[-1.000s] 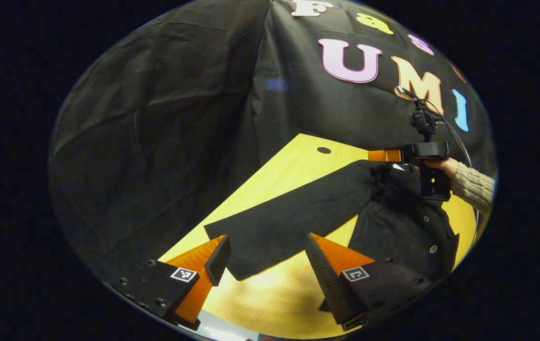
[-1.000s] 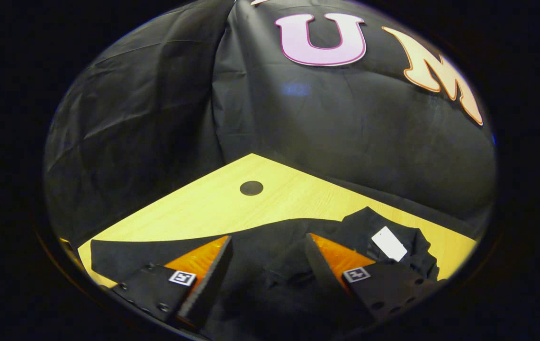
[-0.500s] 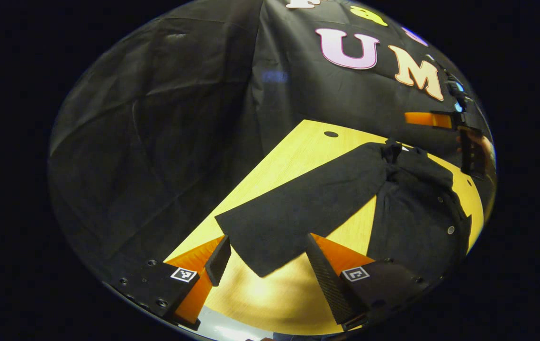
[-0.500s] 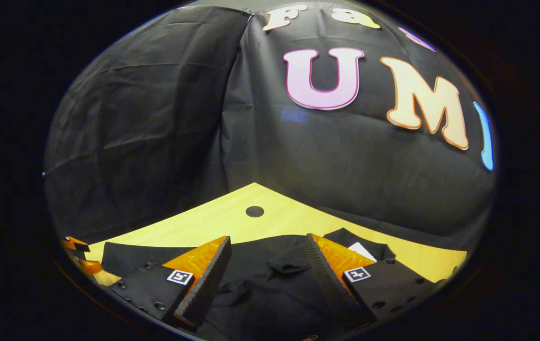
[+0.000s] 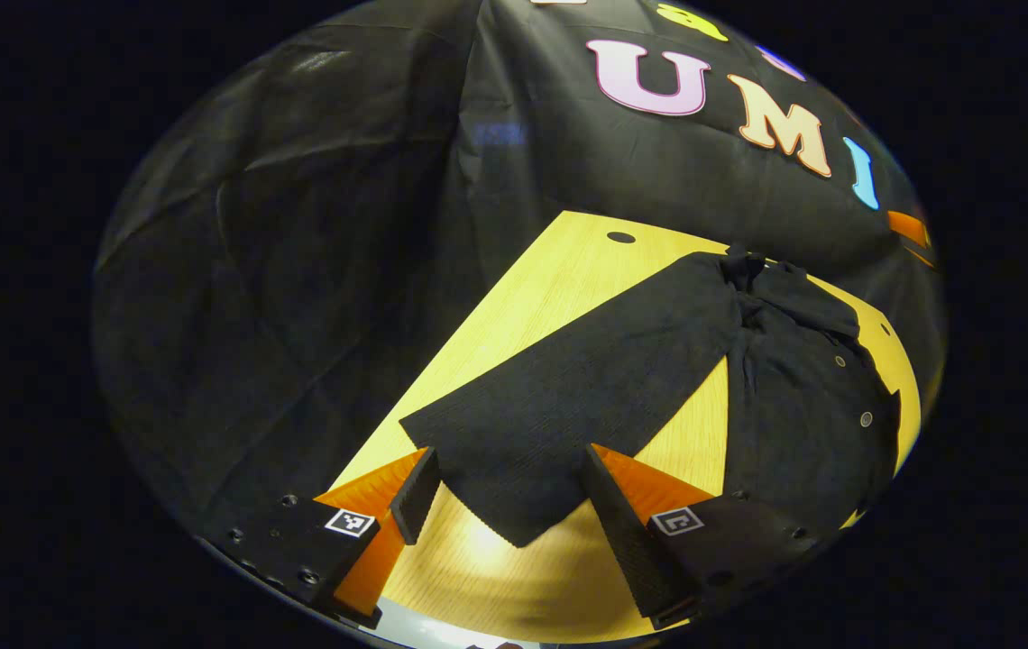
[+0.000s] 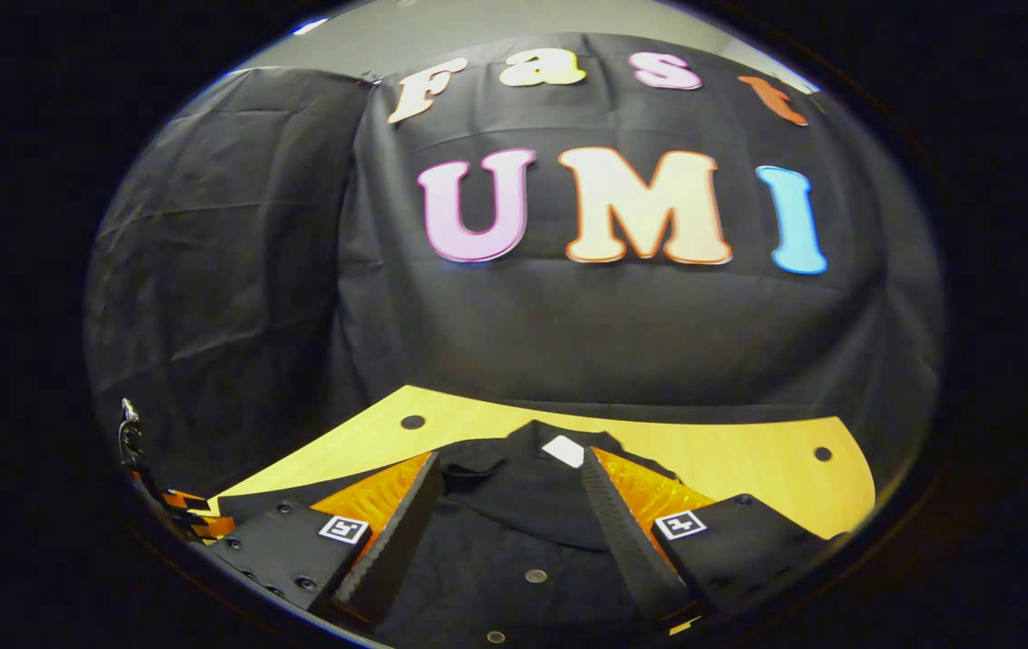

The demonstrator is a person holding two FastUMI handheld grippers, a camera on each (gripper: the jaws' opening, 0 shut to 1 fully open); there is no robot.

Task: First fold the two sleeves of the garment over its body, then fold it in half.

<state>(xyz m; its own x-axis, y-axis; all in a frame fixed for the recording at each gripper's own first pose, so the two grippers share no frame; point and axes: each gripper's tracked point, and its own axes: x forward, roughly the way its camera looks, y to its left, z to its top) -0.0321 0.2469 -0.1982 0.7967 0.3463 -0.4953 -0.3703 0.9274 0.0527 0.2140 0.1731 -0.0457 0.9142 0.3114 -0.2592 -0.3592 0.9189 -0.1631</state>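
Left gripper (image 5: 505, 505) spread wide over the sleeve (image 5: 586, 388) cuff, holding nothing; sleeve runs lengthwise toward the collar (image 5: 753, 279). Right gripper (image 6: 509, 532) also spread, empty.

right tongs (image 6: 500, 532) swung from sleeve side to collar (image 6: 523, 469); left tongs (image 5: 505, 505) nearer sleeve (image 5: 568, 406)

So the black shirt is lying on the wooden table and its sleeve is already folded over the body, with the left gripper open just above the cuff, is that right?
Not quite. The sleeve is not folded yet: in the left gripper view it lies stretched out flat on the wooden table, away from the shirt's body. The rest holds: the left gripper is open just above the cuff.
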